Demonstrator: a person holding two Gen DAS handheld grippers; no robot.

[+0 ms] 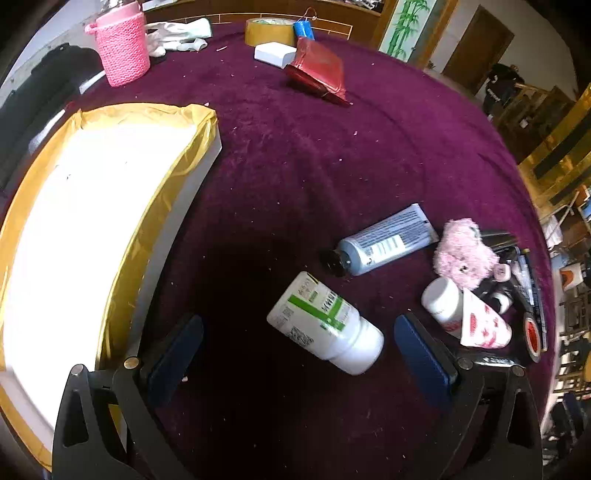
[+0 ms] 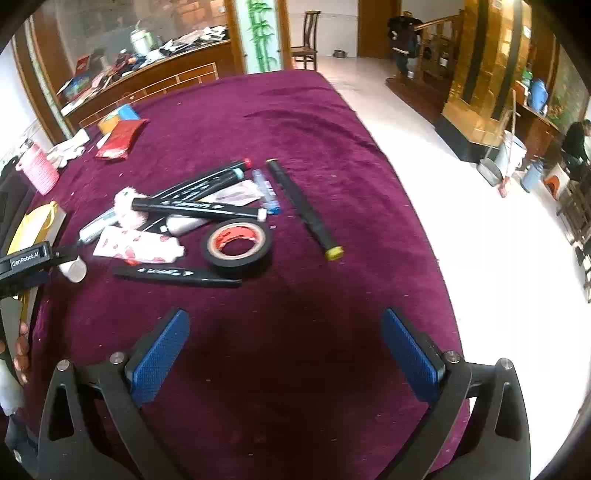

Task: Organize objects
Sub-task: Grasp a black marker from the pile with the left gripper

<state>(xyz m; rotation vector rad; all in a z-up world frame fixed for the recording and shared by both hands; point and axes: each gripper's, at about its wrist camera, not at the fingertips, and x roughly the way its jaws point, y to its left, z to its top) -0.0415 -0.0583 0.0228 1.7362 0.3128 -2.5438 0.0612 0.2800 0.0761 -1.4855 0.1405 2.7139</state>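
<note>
My left gripper [image 1: 299, 350] is open above the purple cloth, its jaws either side of a white pill bottle with a green label [image 1: 325, 325] that lies on its side. A grey tube [image 1: 384, 242], a pink plush toy [image 1: 463, 254] and a white tube with red prints [image 1: 465, 315] lie to its right. A white box lined with yellow plastic [image 1: 147, 229] stands to the left. My right gripper [image 2: 284, 350] is open and empty over bare cloth. Ahead of it lie a black tape roll [image 2: 238, 242], several black markers [image 2: 195, 208] and a long black stick [image 2: 304, 208].
At the table's far end stand a pink knitted cup [image 1: 122, 48], white gloves [image 1: 177, 35], a brown tape roll [image 1: 269, 31], a white block [image 1: 275, 53] and a red packet [image 1: 319, 70]. The table's right edge [image 2: 417, 206] drops to a white floor.
</note>
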